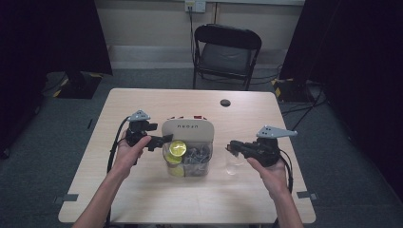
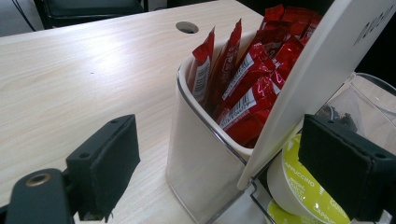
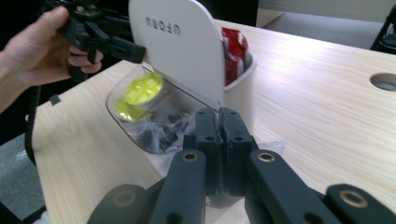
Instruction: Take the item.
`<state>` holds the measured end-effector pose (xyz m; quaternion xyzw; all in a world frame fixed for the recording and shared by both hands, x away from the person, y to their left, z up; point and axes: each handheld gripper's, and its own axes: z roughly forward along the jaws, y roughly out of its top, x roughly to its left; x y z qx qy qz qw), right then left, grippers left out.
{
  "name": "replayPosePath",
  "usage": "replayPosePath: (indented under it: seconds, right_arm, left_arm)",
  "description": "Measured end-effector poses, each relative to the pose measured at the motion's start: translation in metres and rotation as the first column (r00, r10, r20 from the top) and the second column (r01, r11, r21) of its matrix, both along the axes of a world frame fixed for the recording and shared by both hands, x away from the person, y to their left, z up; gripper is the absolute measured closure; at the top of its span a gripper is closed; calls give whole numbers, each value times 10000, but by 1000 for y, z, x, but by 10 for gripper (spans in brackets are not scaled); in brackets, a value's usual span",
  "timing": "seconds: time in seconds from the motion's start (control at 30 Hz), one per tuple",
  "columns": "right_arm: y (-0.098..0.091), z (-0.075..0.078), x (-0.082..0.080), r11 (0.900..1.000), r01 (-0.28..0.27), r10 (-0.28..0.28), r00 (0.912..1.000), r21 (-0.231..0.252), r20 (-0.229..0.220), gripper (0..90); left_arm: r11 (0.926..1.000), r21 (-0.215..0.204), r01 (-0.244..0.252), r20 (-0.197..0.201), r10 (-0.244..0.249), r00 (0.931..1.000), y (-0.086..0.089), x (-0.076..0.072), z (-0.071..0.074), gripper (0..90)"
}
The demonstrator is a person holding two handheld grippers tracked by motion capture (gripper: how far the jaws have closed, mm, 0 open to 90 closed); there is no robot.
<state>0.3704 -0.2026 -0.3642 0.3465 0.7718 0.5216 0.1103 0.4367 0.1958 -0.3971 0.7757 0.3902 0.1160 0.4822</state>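
The left hand-held gripper (image 1: 164, 139) is held with its jaws wide apart at the white lid (image 1: 187, 129) of the organiser box (image 2: 196, 177) in the middle of the bench (image 1: 142, 199), gripping nothing. Red sachets (image 2: 243, 88) stand in the white compartment, and yellow-topped capsules (image 1: 177, 148) lie in the clear one. The right hand-held gripper (image 3: 218, 122) is seen with its jaws closed together on a bit of clear plastic wrapper (image 1: 234, 165), just right of the box.

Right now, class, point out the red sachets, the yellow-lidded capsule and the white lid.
red sachets (image 2: 252, 88), left gripper view, packet front.
yellow-lidded capsule (image 1: 177, 149), high view, yellow top.
white lid (image 3: 180, 51), right gripper view, flat face.
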Motion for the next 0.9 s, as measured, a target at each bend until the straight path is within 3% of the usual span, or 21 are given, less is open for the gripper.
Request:
replayPosePath:
  seconds: [0.13,0.27,0.47,0.9]
  right_arm:
    - [-5,-5,0,9998,162,-162,9999,112,-14,879]
    - [-5,-15,3,9994,255,-260,9995,-232,-194,879]
    - [-10,-26,8,9987,438,-450,9979,-270,-462,879]
    - [-8,-35,13,9975,441,-473,9972,-555,-572,878]
  left_arm:
    - [10000,-15,12,7,-12,10000,0,0,0,120]
    - [10000,37,-6,-4,6,10000,-1,0,0,123]
    - [10000,59,32,-24,-32,10000,-1,0,-2,121]
    - [10000,83,46,-44,-46,10000,-2,0,-2,119]
